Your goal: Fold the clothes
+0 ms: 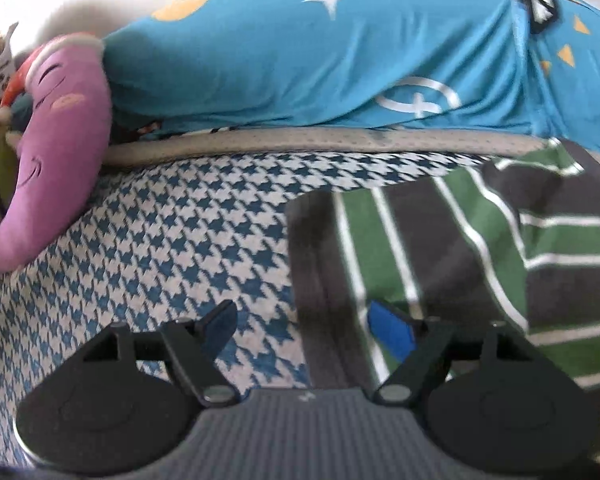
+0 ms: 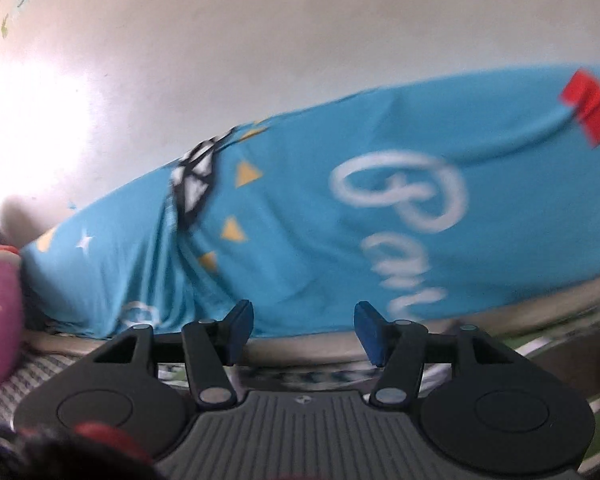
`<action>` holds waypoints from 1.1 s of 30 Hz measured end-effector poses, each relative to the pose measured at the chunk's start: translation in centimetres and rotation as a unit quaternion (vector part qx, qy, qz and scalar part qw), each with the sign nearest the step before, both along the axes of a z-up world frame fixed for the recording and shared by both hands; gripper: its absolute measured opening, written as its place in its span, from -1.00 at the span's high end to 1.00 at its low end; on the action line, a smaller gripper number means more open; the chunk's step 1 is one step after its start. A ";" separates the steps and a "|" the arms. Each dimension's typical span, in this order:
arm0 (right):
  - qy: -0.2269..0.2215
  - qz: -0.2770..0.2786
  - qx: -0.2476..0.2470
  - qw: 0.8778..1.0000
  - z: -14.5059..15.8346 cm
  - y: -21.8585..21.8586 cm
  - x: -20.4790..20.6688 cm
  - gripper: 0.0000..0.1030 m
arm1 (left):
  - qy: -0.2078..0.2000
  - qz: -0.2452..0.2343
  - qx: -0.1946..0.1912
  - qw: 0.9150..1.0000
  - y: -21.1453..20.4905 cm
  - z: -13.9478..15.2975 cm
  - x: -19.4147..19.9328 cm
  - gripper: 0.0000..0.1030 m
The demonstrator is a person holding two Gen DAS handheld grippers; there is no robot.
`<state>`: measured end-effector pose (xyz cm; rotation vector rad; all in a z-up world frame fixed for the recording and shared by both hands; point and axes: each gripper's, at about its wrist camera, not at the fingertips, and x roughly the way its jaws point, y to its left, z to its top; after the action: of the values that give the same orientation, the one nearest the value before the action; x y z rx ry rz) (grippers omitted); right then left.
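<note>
A green, dark grey and white striped garment lies on the houndstooth bedcover, filling the right half of the left wrist view. My left gripper hovers open over the garment's left edge, its right blue pad above the stripes and its left pad above the bedcover, nothing between them. My right gripper is open and held higher, pointing at a blue printed cloth draped along the wall. A sliver of the striped garment shows at the lower right of that view.
The blue printed cloth covers a long bulky shape behind the bed's grey dotted edge. A purple plush toy lies at the left, also visible as a purple plush. A white wall rises behind.
</note>
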<state>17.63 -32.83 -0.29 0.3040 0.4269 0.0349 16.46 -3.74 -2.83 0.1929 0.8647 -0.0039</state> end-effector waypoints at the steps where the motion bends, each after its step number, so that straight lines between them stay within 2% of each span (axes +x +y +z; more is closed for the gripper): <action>1: 0.003 -0.007 -0.009 1.000 0.4 -0.7 -0.4 -0.09 | -0.003 0.007 0.004 1.000 0.2 0.0 0.2 -0.48; 5: 0.017 -0.048 -0.013 0.999 1.2 -4.1 -1.7 -0.09 | -0.012 0.028 0.016 0.999 0.9 0.2 0.7 -0.50; 11: 0.050 -0.083 -0.024 0.995 0.2 -7.1 -2.5 -0.09 | -0.021 0.033 -0.018 0.999 1.1 1.4 0.1 -0.42; 19: 0.065 -0.065 -0.043 0.995 -1.8 -5.9 -1.7 -0.09 | -0.023 0.013 -0.031 0.999 0.1 1.7 -0.6 -0.42; 23: 0.069 -0.064 -0.080 0.992 -2.5 -4.5 -0.4 -0.09 | -0.016 0.005 -0.030 0.999 -0.4 1.3 -0.8 -0.42; 25: 0.074 -0.063 -0.097 0.991 -2.9 -3.8 0.3 0.06 | -0.013 0.001 -0.030 0.999 -0.7 1.1 -0.9 -0.42; 27: 0.075 -0.067 -0.109 0.989 -3.2 -3.5 0.6 0.45 | -0.010 -0.002 -0.029 1.000 -1.0 0.9 -0.9 -0.42; 29: 0.074 -0.071 -0.115 0.988 -3.4 -3.2 0.8 0.62 | -0.007 -0.006 -0.029 1.000 -1.2 0.7 -1.0 -0.42; 30: 0.072 -0.075 -0.118 0.988 -3.3 -3.0 0.8 0.78 | -0.005 -0.008 -0.029 1.000 -1.4 0.6 -1.1 -0.42; 32: 0.059 -0.095 -0.123 0.986 -3.2 -2.9 0.6 0.86 | -0.003 -0.011 -0.023 1.000 -1.6 0.4 -1.1 -0.42; 33: 0.037 -0.111 -0.110 0.987 -3.0 -3.0 0.2 0.86 | -0.003 -0.012 -0.020 1.000 -1.7 0.3 -1.1 -0.42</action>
<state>17.80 -35.88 -3.26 0.1334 0.4649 -0.2413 15.37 -5.45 -2.51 0.1659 0.8552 -0.0423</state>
